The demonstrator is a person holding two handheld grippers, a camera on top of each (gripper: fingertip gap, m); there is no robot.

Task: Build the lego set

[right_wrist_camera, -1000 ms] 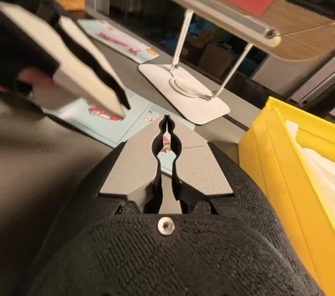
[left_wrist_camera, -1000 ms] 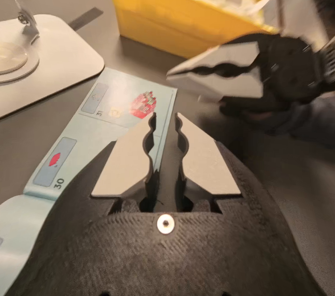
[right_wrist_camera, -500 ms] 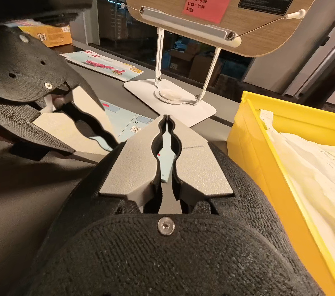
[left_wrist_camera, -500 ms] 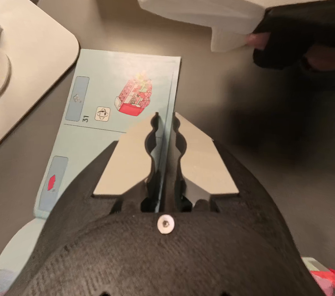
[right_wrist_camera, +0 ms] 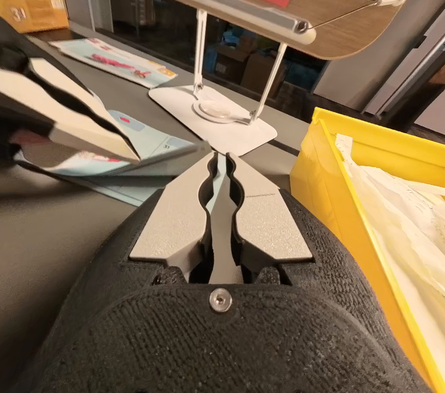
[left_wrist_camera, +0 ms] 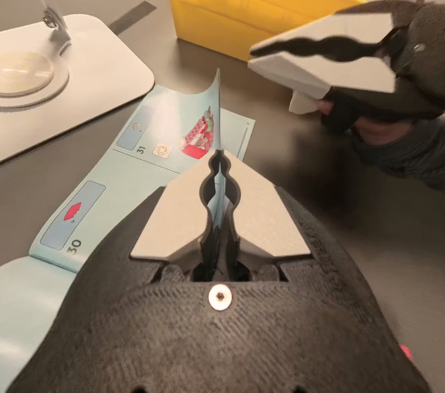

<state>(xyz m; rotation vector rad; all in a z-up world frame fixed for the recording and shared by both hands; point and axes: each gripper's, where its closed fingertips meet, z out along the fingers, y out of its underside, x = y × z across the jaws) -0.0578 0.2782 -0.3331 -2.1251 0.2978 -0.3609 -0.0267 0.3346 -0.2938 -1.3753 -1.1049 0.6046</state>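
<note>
While yellow bin (right_wrist_camera: 313, 179) holds white paper (right_wrist_camera: 395, 213), left gripper (left_wrist_camera: 219, 152) pinches booklet pg (left_wrist_camera: 216, 116).

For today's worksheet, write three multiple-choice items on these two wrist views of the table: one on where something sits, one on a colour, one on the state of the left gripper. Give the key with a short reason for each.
1. Where is the white stand base relative to the open booklet in the left wrist view?
A. Left of it
B. On top of it
C. Inside the bin

2. What colour is the bin holding crumpled paper?
A. Blue
B. Yellow
C. Green

3. What state is the left gripper in?
A. Jaws wide open over the bin
B. Jaws closed on a raised booklet page
C. Jaws closed on the stand's leg

Key: 1 A, the base lies on the table left of the booklet. 2 B, its walls are plainly yellow. 3 B, the page runs upright between the closed jaws while the pages beneath it lie flat.
</note>
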